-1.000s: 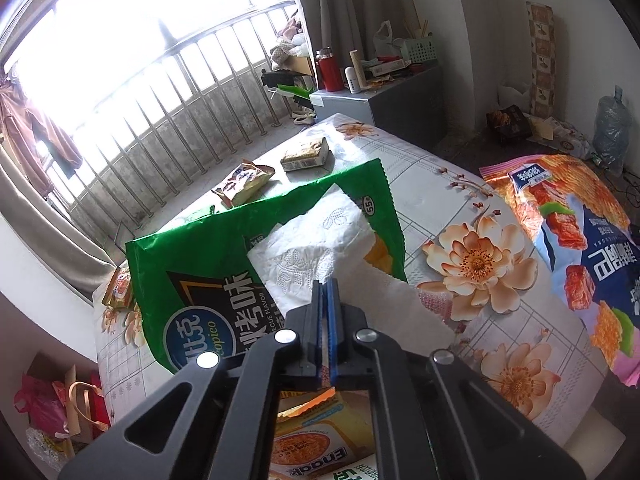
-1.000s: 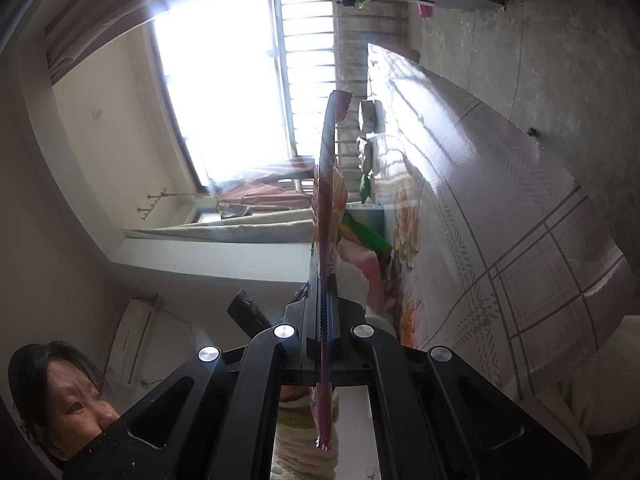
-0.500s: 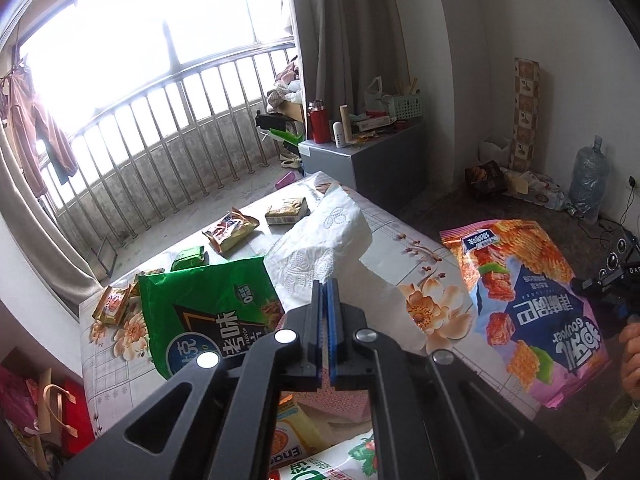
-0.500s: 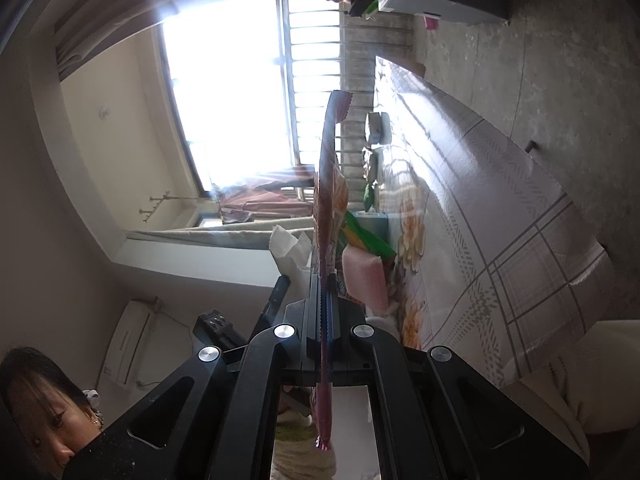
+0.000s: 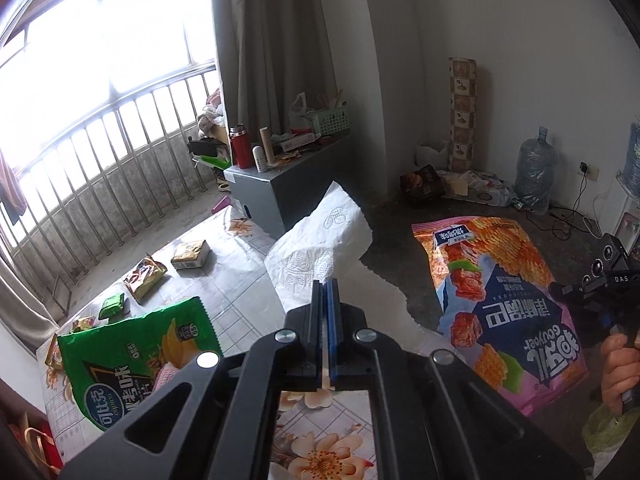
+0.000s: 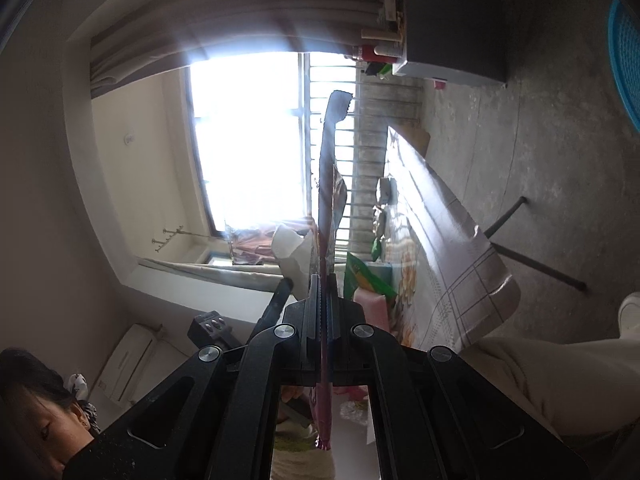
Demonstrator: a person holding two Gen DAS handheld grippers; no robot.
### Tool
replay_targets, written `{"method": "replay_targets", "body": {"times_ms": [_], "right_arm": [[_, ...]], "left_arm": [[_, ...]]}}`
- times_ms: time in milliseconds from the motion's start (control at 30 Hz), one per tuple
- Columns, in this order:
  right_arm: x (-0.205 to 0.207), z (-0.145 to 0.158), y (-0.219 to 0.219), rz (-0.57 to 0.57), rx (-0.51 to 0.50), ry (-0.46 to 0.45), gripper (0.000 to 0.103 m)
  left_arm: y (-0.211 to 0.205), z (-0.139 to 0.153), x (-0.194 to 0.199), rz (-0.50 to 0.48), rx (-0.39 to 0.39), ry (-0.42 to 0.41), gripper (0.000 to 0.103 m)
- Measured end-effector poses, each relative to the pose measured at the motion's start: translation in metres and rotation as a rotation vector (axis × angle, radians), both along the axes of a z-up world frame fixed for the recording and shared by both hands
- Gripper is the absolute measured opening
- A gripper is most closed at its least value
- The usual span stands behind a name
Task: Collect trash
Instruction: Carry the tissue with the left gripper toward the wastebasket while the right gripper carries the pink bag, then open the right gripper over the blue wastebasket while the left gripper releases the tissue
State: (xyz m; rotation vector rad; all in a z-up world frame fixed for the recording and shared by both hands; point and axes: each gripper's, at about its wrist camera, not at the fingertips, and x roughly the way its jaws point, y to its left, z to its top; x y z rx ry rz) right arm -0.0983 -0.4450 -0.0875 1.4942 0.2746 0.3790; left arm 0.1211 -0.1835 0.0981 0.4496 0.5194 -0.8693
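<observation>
My left gripper (image 5: 325,286) is shut on a white paper tissue (image 5: 320,240) and holds it up above the table. My right gripper (image 6: 325,280) is shut on a large pink snack bag, seen edge-on (image 6: 328,184) in its own view and flat (image 5: 496,304) in the left wrist view, off the table's right side. A green chip bag (image 5: 132,344) lies on the flowered tablecloth (image 5: 240,272). Small wrappers (image 5: 144,276) and a small box (image 5: 190,254) lie farther back.
A grey cabinet (image 5: 272,184) with a red flask and clutter stands by the window bars. A water jug (image 5: 534,168), boxes and cables sit on the floor by the wall. A blue basket (image 6: 626,60) shows at the right wrist view's edge.
My left gripper has risen with the tissue, away from the green bag, which now lies flat on the table. The pink bag has moved away from the table with my right gripper.
</observation>
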Motion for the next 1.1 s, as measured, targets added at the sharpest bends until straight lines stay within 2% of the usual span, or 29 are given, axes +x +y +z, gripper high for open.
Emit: {"method": "replay_targets", "body": {"times_ms": [167,333,467,600,733,900,1000,1100], "right_arm": [[-0.034,-0.008,-0.017,-0.083,-0.012,0.023,0.0],[-0.075,-0.016,-0.037,-0.189,-0.053,0.095,0.0],[-0.111,-0.018,-0.056,-0.305,-0.134,0.219,0.0],[-0.136,-0.02,-0.076,-0.415,-0.204,0.372,0.0],[-0.138,-0.029,-0.091,-0.486,-0.264,0.559,0.0],[-0.121,-0.053,-0.111,-0.512,-0.325,0.748,0.0],[-0.102,-0.066,-0.117,-0.526,-0.359,0.828,0.001],[-0.087,-0.072,-0.128,-0.55,-0.383,0.87,0.001]], "left_arm": [[-0.052,-0.005,-0.025,-0.082,0.013,0.025,0.002],[-0.115,-0.019,-0.052,-0.167,0.057,0.058,0.002],[-0.173,-0.042,-0.069,-0.225,0.101,0.111,0.002],[-0.234,-0.08,-0.081,-0.26,0.159,0.17,0.002],[-0.287,-0.13,-0.082,-0.278,0.231,0.24,0.002],[-0.338,-0.189,-0.075,-0.263,0.317,0.262,0.002],[-0.361,-0.219,-0.068,-0.254,0.359,0.275,0.002],[-0.38,-0.246,-0.063,-0.245,0.389,0.273,0.003]]}}
